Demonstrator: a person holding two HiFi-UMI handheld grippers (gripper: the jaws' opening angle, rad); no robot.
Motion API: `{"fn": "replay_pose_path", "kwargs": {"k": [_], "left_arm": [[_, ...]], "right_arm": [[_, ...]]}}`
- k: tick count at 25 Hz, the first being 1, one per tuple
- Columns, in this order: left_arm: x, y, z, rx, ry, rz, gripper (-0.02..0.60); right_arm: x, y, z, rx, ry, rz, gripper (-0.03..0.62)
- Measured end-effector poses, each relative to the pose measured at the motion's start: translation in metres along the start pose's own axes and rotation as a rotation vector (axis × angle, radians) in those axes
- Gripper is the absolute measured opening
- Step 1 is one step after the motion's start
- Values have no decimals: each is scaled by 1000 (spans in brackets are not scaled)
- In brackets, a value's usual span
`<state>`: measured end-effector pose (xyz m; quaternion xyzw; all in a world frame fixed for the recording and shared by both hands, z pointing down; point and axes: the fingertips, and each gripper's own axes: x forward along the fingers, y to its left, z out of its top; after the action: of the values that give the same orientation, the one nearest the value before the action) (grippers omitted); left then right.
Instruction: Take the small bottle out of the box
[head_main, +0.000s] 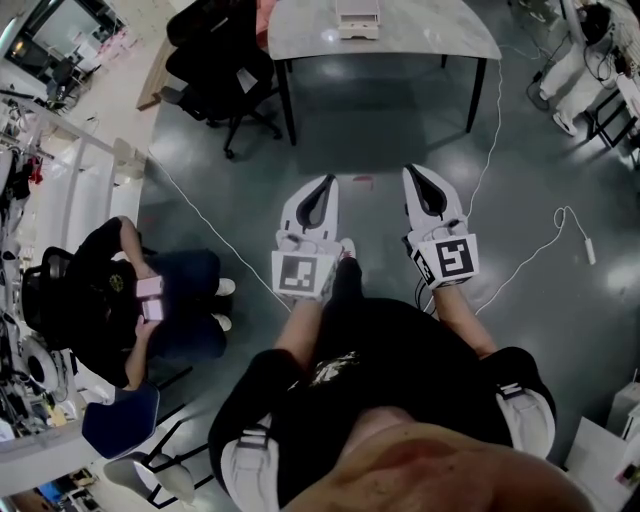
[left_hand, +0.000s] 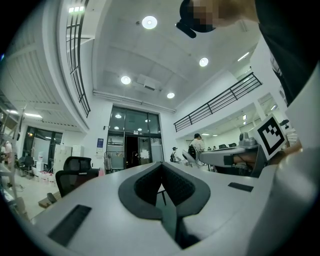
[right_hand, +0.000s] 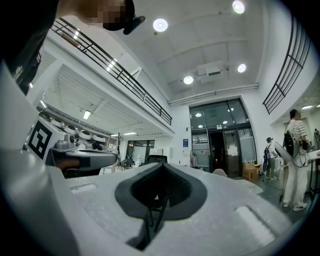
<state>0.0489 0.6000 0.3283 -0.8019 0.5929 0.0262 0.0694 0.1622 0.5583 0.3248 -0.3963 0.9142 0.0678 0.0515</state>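
A pale box (head_main: 358, 19) stands on the light grey table (head_main: 440, 30) at the top of the head view; no small bottle shows in any view. My left gripper (head_main: 328, 181) and right gripper (head_main: 411, 170) are held side by side over the dark floor, well short of the table, both pointing towards it. Each is shut with nothing between its jaws. In the left gripper view the left gripper (left_hand: 162, 164) has its tips together against a bright hall. The right gripper view shows the right gripper (right_hand: 161, 164) the same way. The box is hidden in both gripper views.
A black office chair (head_main: 215, 60) stands left of the table. A person sits low at the left (head_main: 110, 290) holding something pink. A white cable (head_main: 545, 245) runs across the floor on the right. Another person in white (head_main: 575, 55) is at the top right.
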Motion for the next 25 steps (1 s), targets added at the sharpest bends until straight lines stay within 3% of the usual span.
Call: {"fn": "replay_pose_path", "kwargs": {"k": [14,25], "left_arm": [[92,81,3,-37,-34,-45,14],[154,158,-9,-48,-41,-34,14]], "right_arm": [[111,-34,3,-39,28,-29,-5],[209,-49,-9,-50,19,-8,-5]]}}
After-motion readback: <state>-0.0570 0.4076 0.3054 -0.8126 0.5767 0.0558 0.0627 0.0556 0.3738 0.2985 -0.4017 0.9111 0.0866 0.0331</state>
